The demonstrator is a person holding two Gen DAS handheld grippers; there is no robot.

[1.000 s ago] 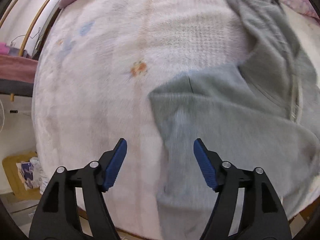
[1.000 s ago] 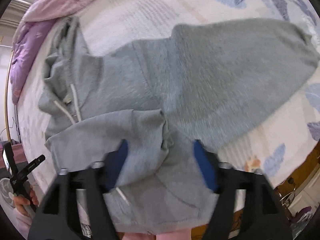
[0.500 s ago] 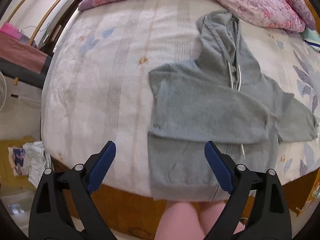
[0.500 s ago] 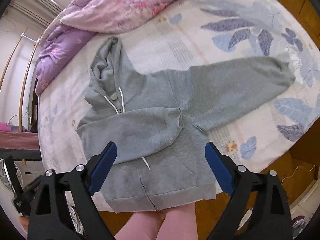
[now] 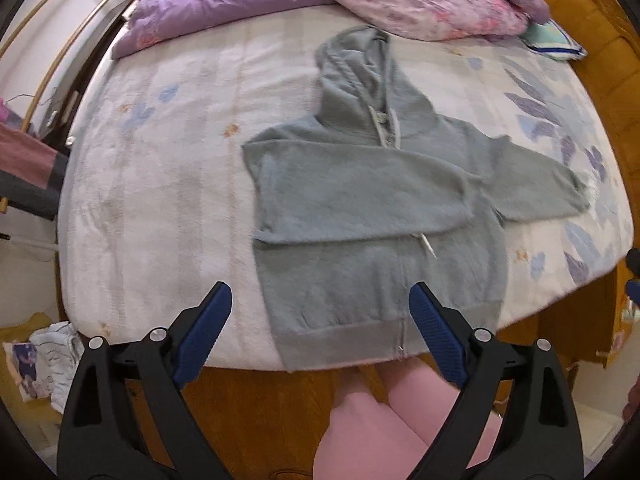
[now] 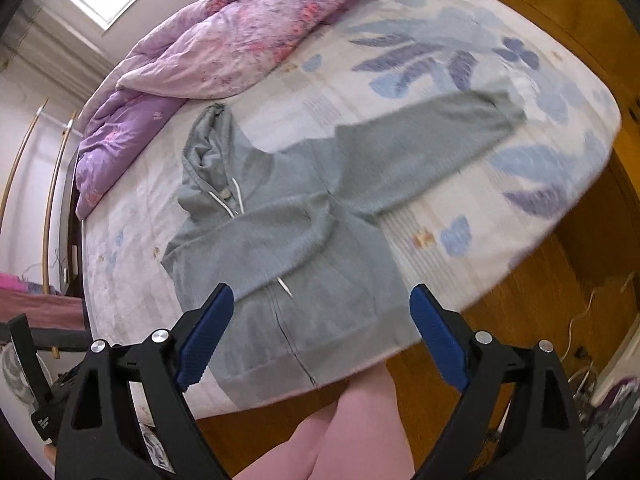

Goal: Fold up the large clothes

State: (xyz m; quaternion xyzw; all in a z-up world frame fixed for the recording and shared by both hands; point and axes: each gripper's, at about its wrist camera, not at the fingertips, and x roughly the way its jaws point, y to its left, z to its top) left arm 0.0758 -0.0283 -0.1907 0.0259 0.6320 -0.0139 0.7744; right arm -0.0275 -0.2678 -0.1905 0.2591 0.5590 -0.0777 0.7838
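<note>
Hoodie [image 5: 372, 200]: lying flat on bed [image 5: 160, 168], one sleeve folded across chest.
Remaining: other sleeve [image 6: 432, 136], hood, body folds.
Left gripper [image 5: 320, 332], right gripper [image 6: 320, 330]: jaws gaping wide, holding nothing.

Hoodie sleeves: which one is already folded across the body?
The left sleeve is; it lies across the chest of the hoodie. The right sleeve stretches out flat over the bed.

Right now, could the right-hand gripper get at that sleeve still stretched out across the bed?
Probably yes. The right gripper is open and holds nothing, and the outstretched sleeve lies flat on the bed with nothing on top of it. It lies beyond the hoodie's body, so the gripper would have to come forward and down.
</note>
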